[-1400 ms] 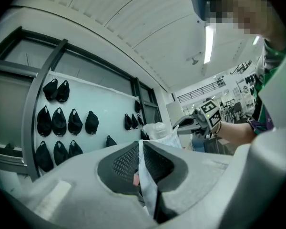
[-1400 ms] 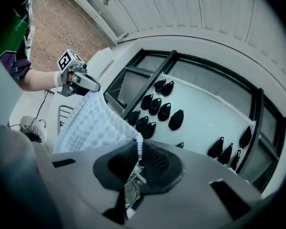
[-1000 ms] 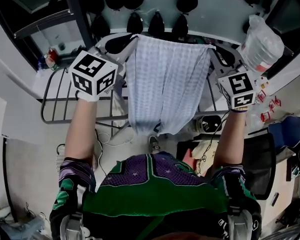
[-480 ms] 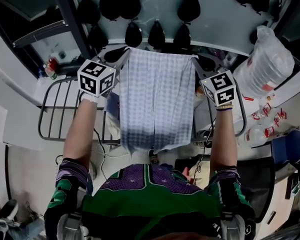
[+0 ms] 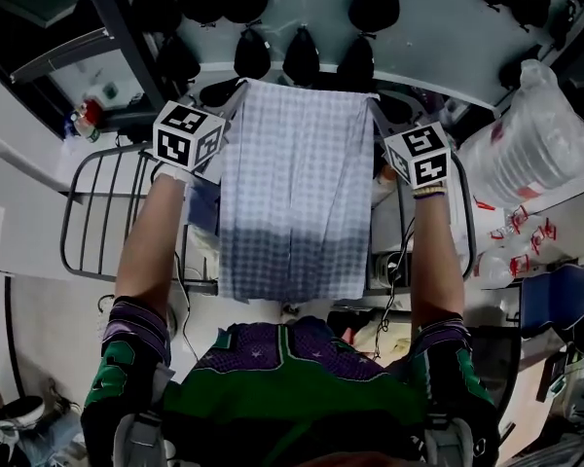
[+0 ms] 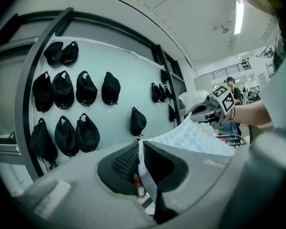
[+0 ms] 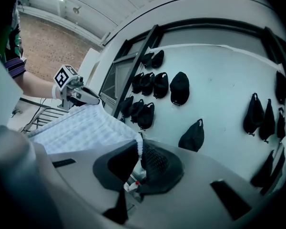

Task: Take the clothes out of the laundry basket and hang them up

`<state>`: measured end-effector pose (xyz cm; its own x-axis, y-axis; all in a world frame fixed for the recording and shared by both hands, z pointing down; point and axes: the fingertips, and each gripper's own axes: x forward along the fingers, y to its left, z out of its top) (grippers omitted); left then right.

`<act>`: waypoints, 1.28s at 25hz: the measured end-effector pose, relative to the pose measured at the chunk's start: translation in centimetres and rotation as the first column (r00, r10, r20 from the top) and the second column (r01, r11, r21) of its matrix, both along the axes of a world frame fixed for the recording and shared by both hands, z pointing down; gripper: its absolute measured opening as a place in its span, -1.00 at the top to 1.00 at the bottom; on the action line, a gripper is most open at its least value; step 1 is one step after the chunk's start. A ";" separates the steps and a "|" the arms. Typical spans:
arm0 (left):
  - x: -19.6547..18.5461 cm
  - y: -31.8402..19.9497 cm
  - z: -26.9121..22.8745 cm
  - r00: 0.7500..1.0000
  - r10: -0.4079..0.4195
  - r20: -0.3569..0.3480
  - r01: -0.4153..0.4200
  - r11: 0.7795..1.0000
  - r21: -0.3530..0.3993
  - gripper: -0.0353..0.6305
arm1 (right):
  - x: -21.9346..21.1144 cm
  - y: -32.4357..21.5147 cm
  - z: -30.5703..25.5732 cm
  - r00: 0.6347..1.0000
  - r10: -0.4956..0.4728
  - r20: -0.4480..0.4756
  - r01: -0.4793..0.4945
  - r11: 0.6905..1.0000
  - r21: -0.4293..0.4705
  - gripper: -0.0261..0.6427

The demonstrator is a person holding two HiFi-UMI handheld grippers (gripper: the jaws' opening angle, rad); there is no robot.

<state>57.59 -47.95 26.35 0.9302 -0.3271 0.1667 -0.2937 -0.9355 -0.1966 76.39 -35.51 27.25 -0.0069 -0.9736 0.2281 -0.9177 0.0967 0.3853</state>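
— Where do we have the checked cloth [image 5: 292, 188]?

— Up in the air above the drying rack [image 5: 117, 212], spread flat between our two tools. The left gripper [image 6: 140, 161] is clenched on one top corner and the right gripper [image 7: 139, 156] on the other; in each gripper view a thin fold of fabric sits pinched between the pads.

— How do we expect it to handle?

— Light and limp, we judge. It hangs straight from the two corners with no stiffness of its own, so it will fold wherever we let it sag. The band nearest the rack looks darker — damp or only shadow, we cannot tell. If it is wet, that end will drag a little.

— Slippery?

— Probably not; woven cotton of this kind should sit well in ribbed pads. The danger is rather that a thin edge creeps out if we pull the corners apart too hard.

— So where do we keep hold?

— At the top corners, as now. That keeps the top edge taut and level over the rack, so we can lay the middle across a bar.
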 end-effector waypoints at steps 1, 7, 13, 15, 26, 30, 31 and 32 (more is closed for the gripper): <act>0.4 -0.6 0.0 1.000 -0.006 -0.003 0.006 1.000 0.000 0.78 | 0.5 -0.6 0.0 1.000 0.000 0.005 0.000 1.000 0.003 0.85; 3.3 -4.5 -0.9 0.999 -0.036 -0.006 0.036 0.999 0.022 0.78 | 3.5 -4.6 -1.0 1.000 -0.009 -0.009 0.010 1.000 0.007 0.85; 7.0 -9.4 -2.3 0.998 -0.055 -0.016 0.056 0.998 0.021 0.78 | 7.2 -8.9 -3.0 1.000 -0.009 -0.023 0.009 1.000 0.029 0.85; 8.1 -10.7 -2.9 0.998 -0.060 -0.022 0.061 0.998 0.026 0.78 | 8.2 -10.2 -4.0 1.000 -0.005 -0.022 0.006 0.999 0.044 0.85; 10.0 -13.7 8.6 0.993 -0.053 0.109 0.066 0.991 -0.118 0.78 | 9.4 -13.8 8.5 0.997 -0.003 0.083 0.015 0.990 -0.137 0.84; 9.9 -13.2 14.7 0.986 -0.045 0.158 0.078 0.975 -0.208 0.77 | 9.4 -13.9 14.3 0.989 0.013 0.150 0.020 0.976 -0.215 0.84; 9.9 -13.2 16.0 0.985 -0.043 0.166 0.081 0.968 -0.236 0.78 | 9.4 -13.9 15.4 0.985 0.014 0.172 0.026 0.972 -0.233 0.84; 9.9 -13.2 17.1 0.985 -0.041 0.169 0.085 0.961 -0.263 0.77 | 9.3 -13.9 16.4 0.981 0.016 0.193 0.034 0.968 -0.251 0.84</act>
